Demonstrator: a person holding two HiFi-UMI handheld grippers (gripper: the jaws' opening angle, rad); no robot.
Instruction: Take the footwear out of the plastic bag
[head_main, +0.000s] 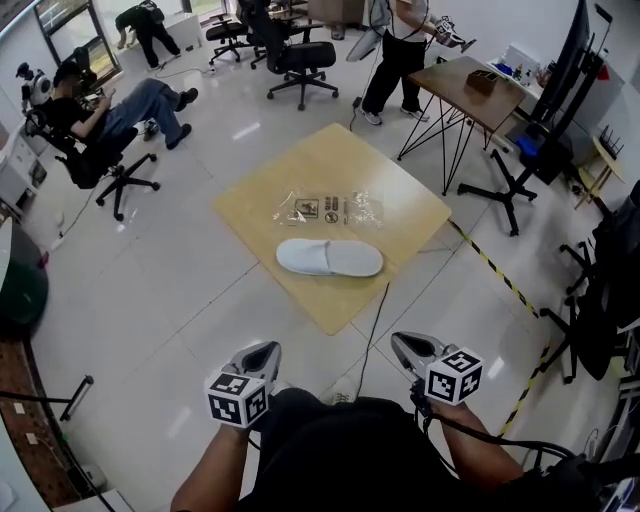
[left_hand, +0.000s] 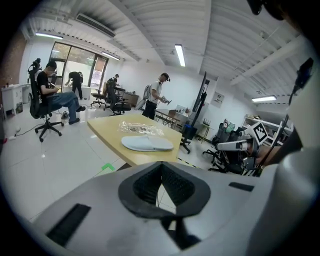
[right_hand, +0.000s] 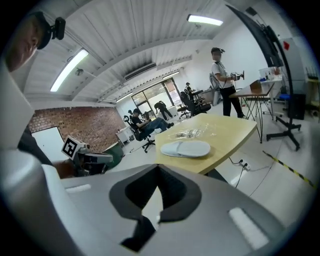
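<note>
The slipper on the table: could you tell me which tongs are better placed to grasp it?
Right, only marginally: the right tongs sit slightly nearer the slipper than the left tongs. Both are shut, empty, and well short of the table.

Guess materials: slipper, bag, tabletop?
Slipper: soft white fabric, maybe nonwoven; matte, no shine.
Bag: thin clear plastic film; glossy, crinkled, and the surface beneath shows through.
Tabletop: pale wood or wood-look laminate, can't tell which; smooth, faint sheen.

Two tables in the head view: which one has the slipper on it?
The light wood table nearest the person: the white slipper lies on it, just in front of the clear plastic bag. The dark brown table further back has no slipper.
</note>
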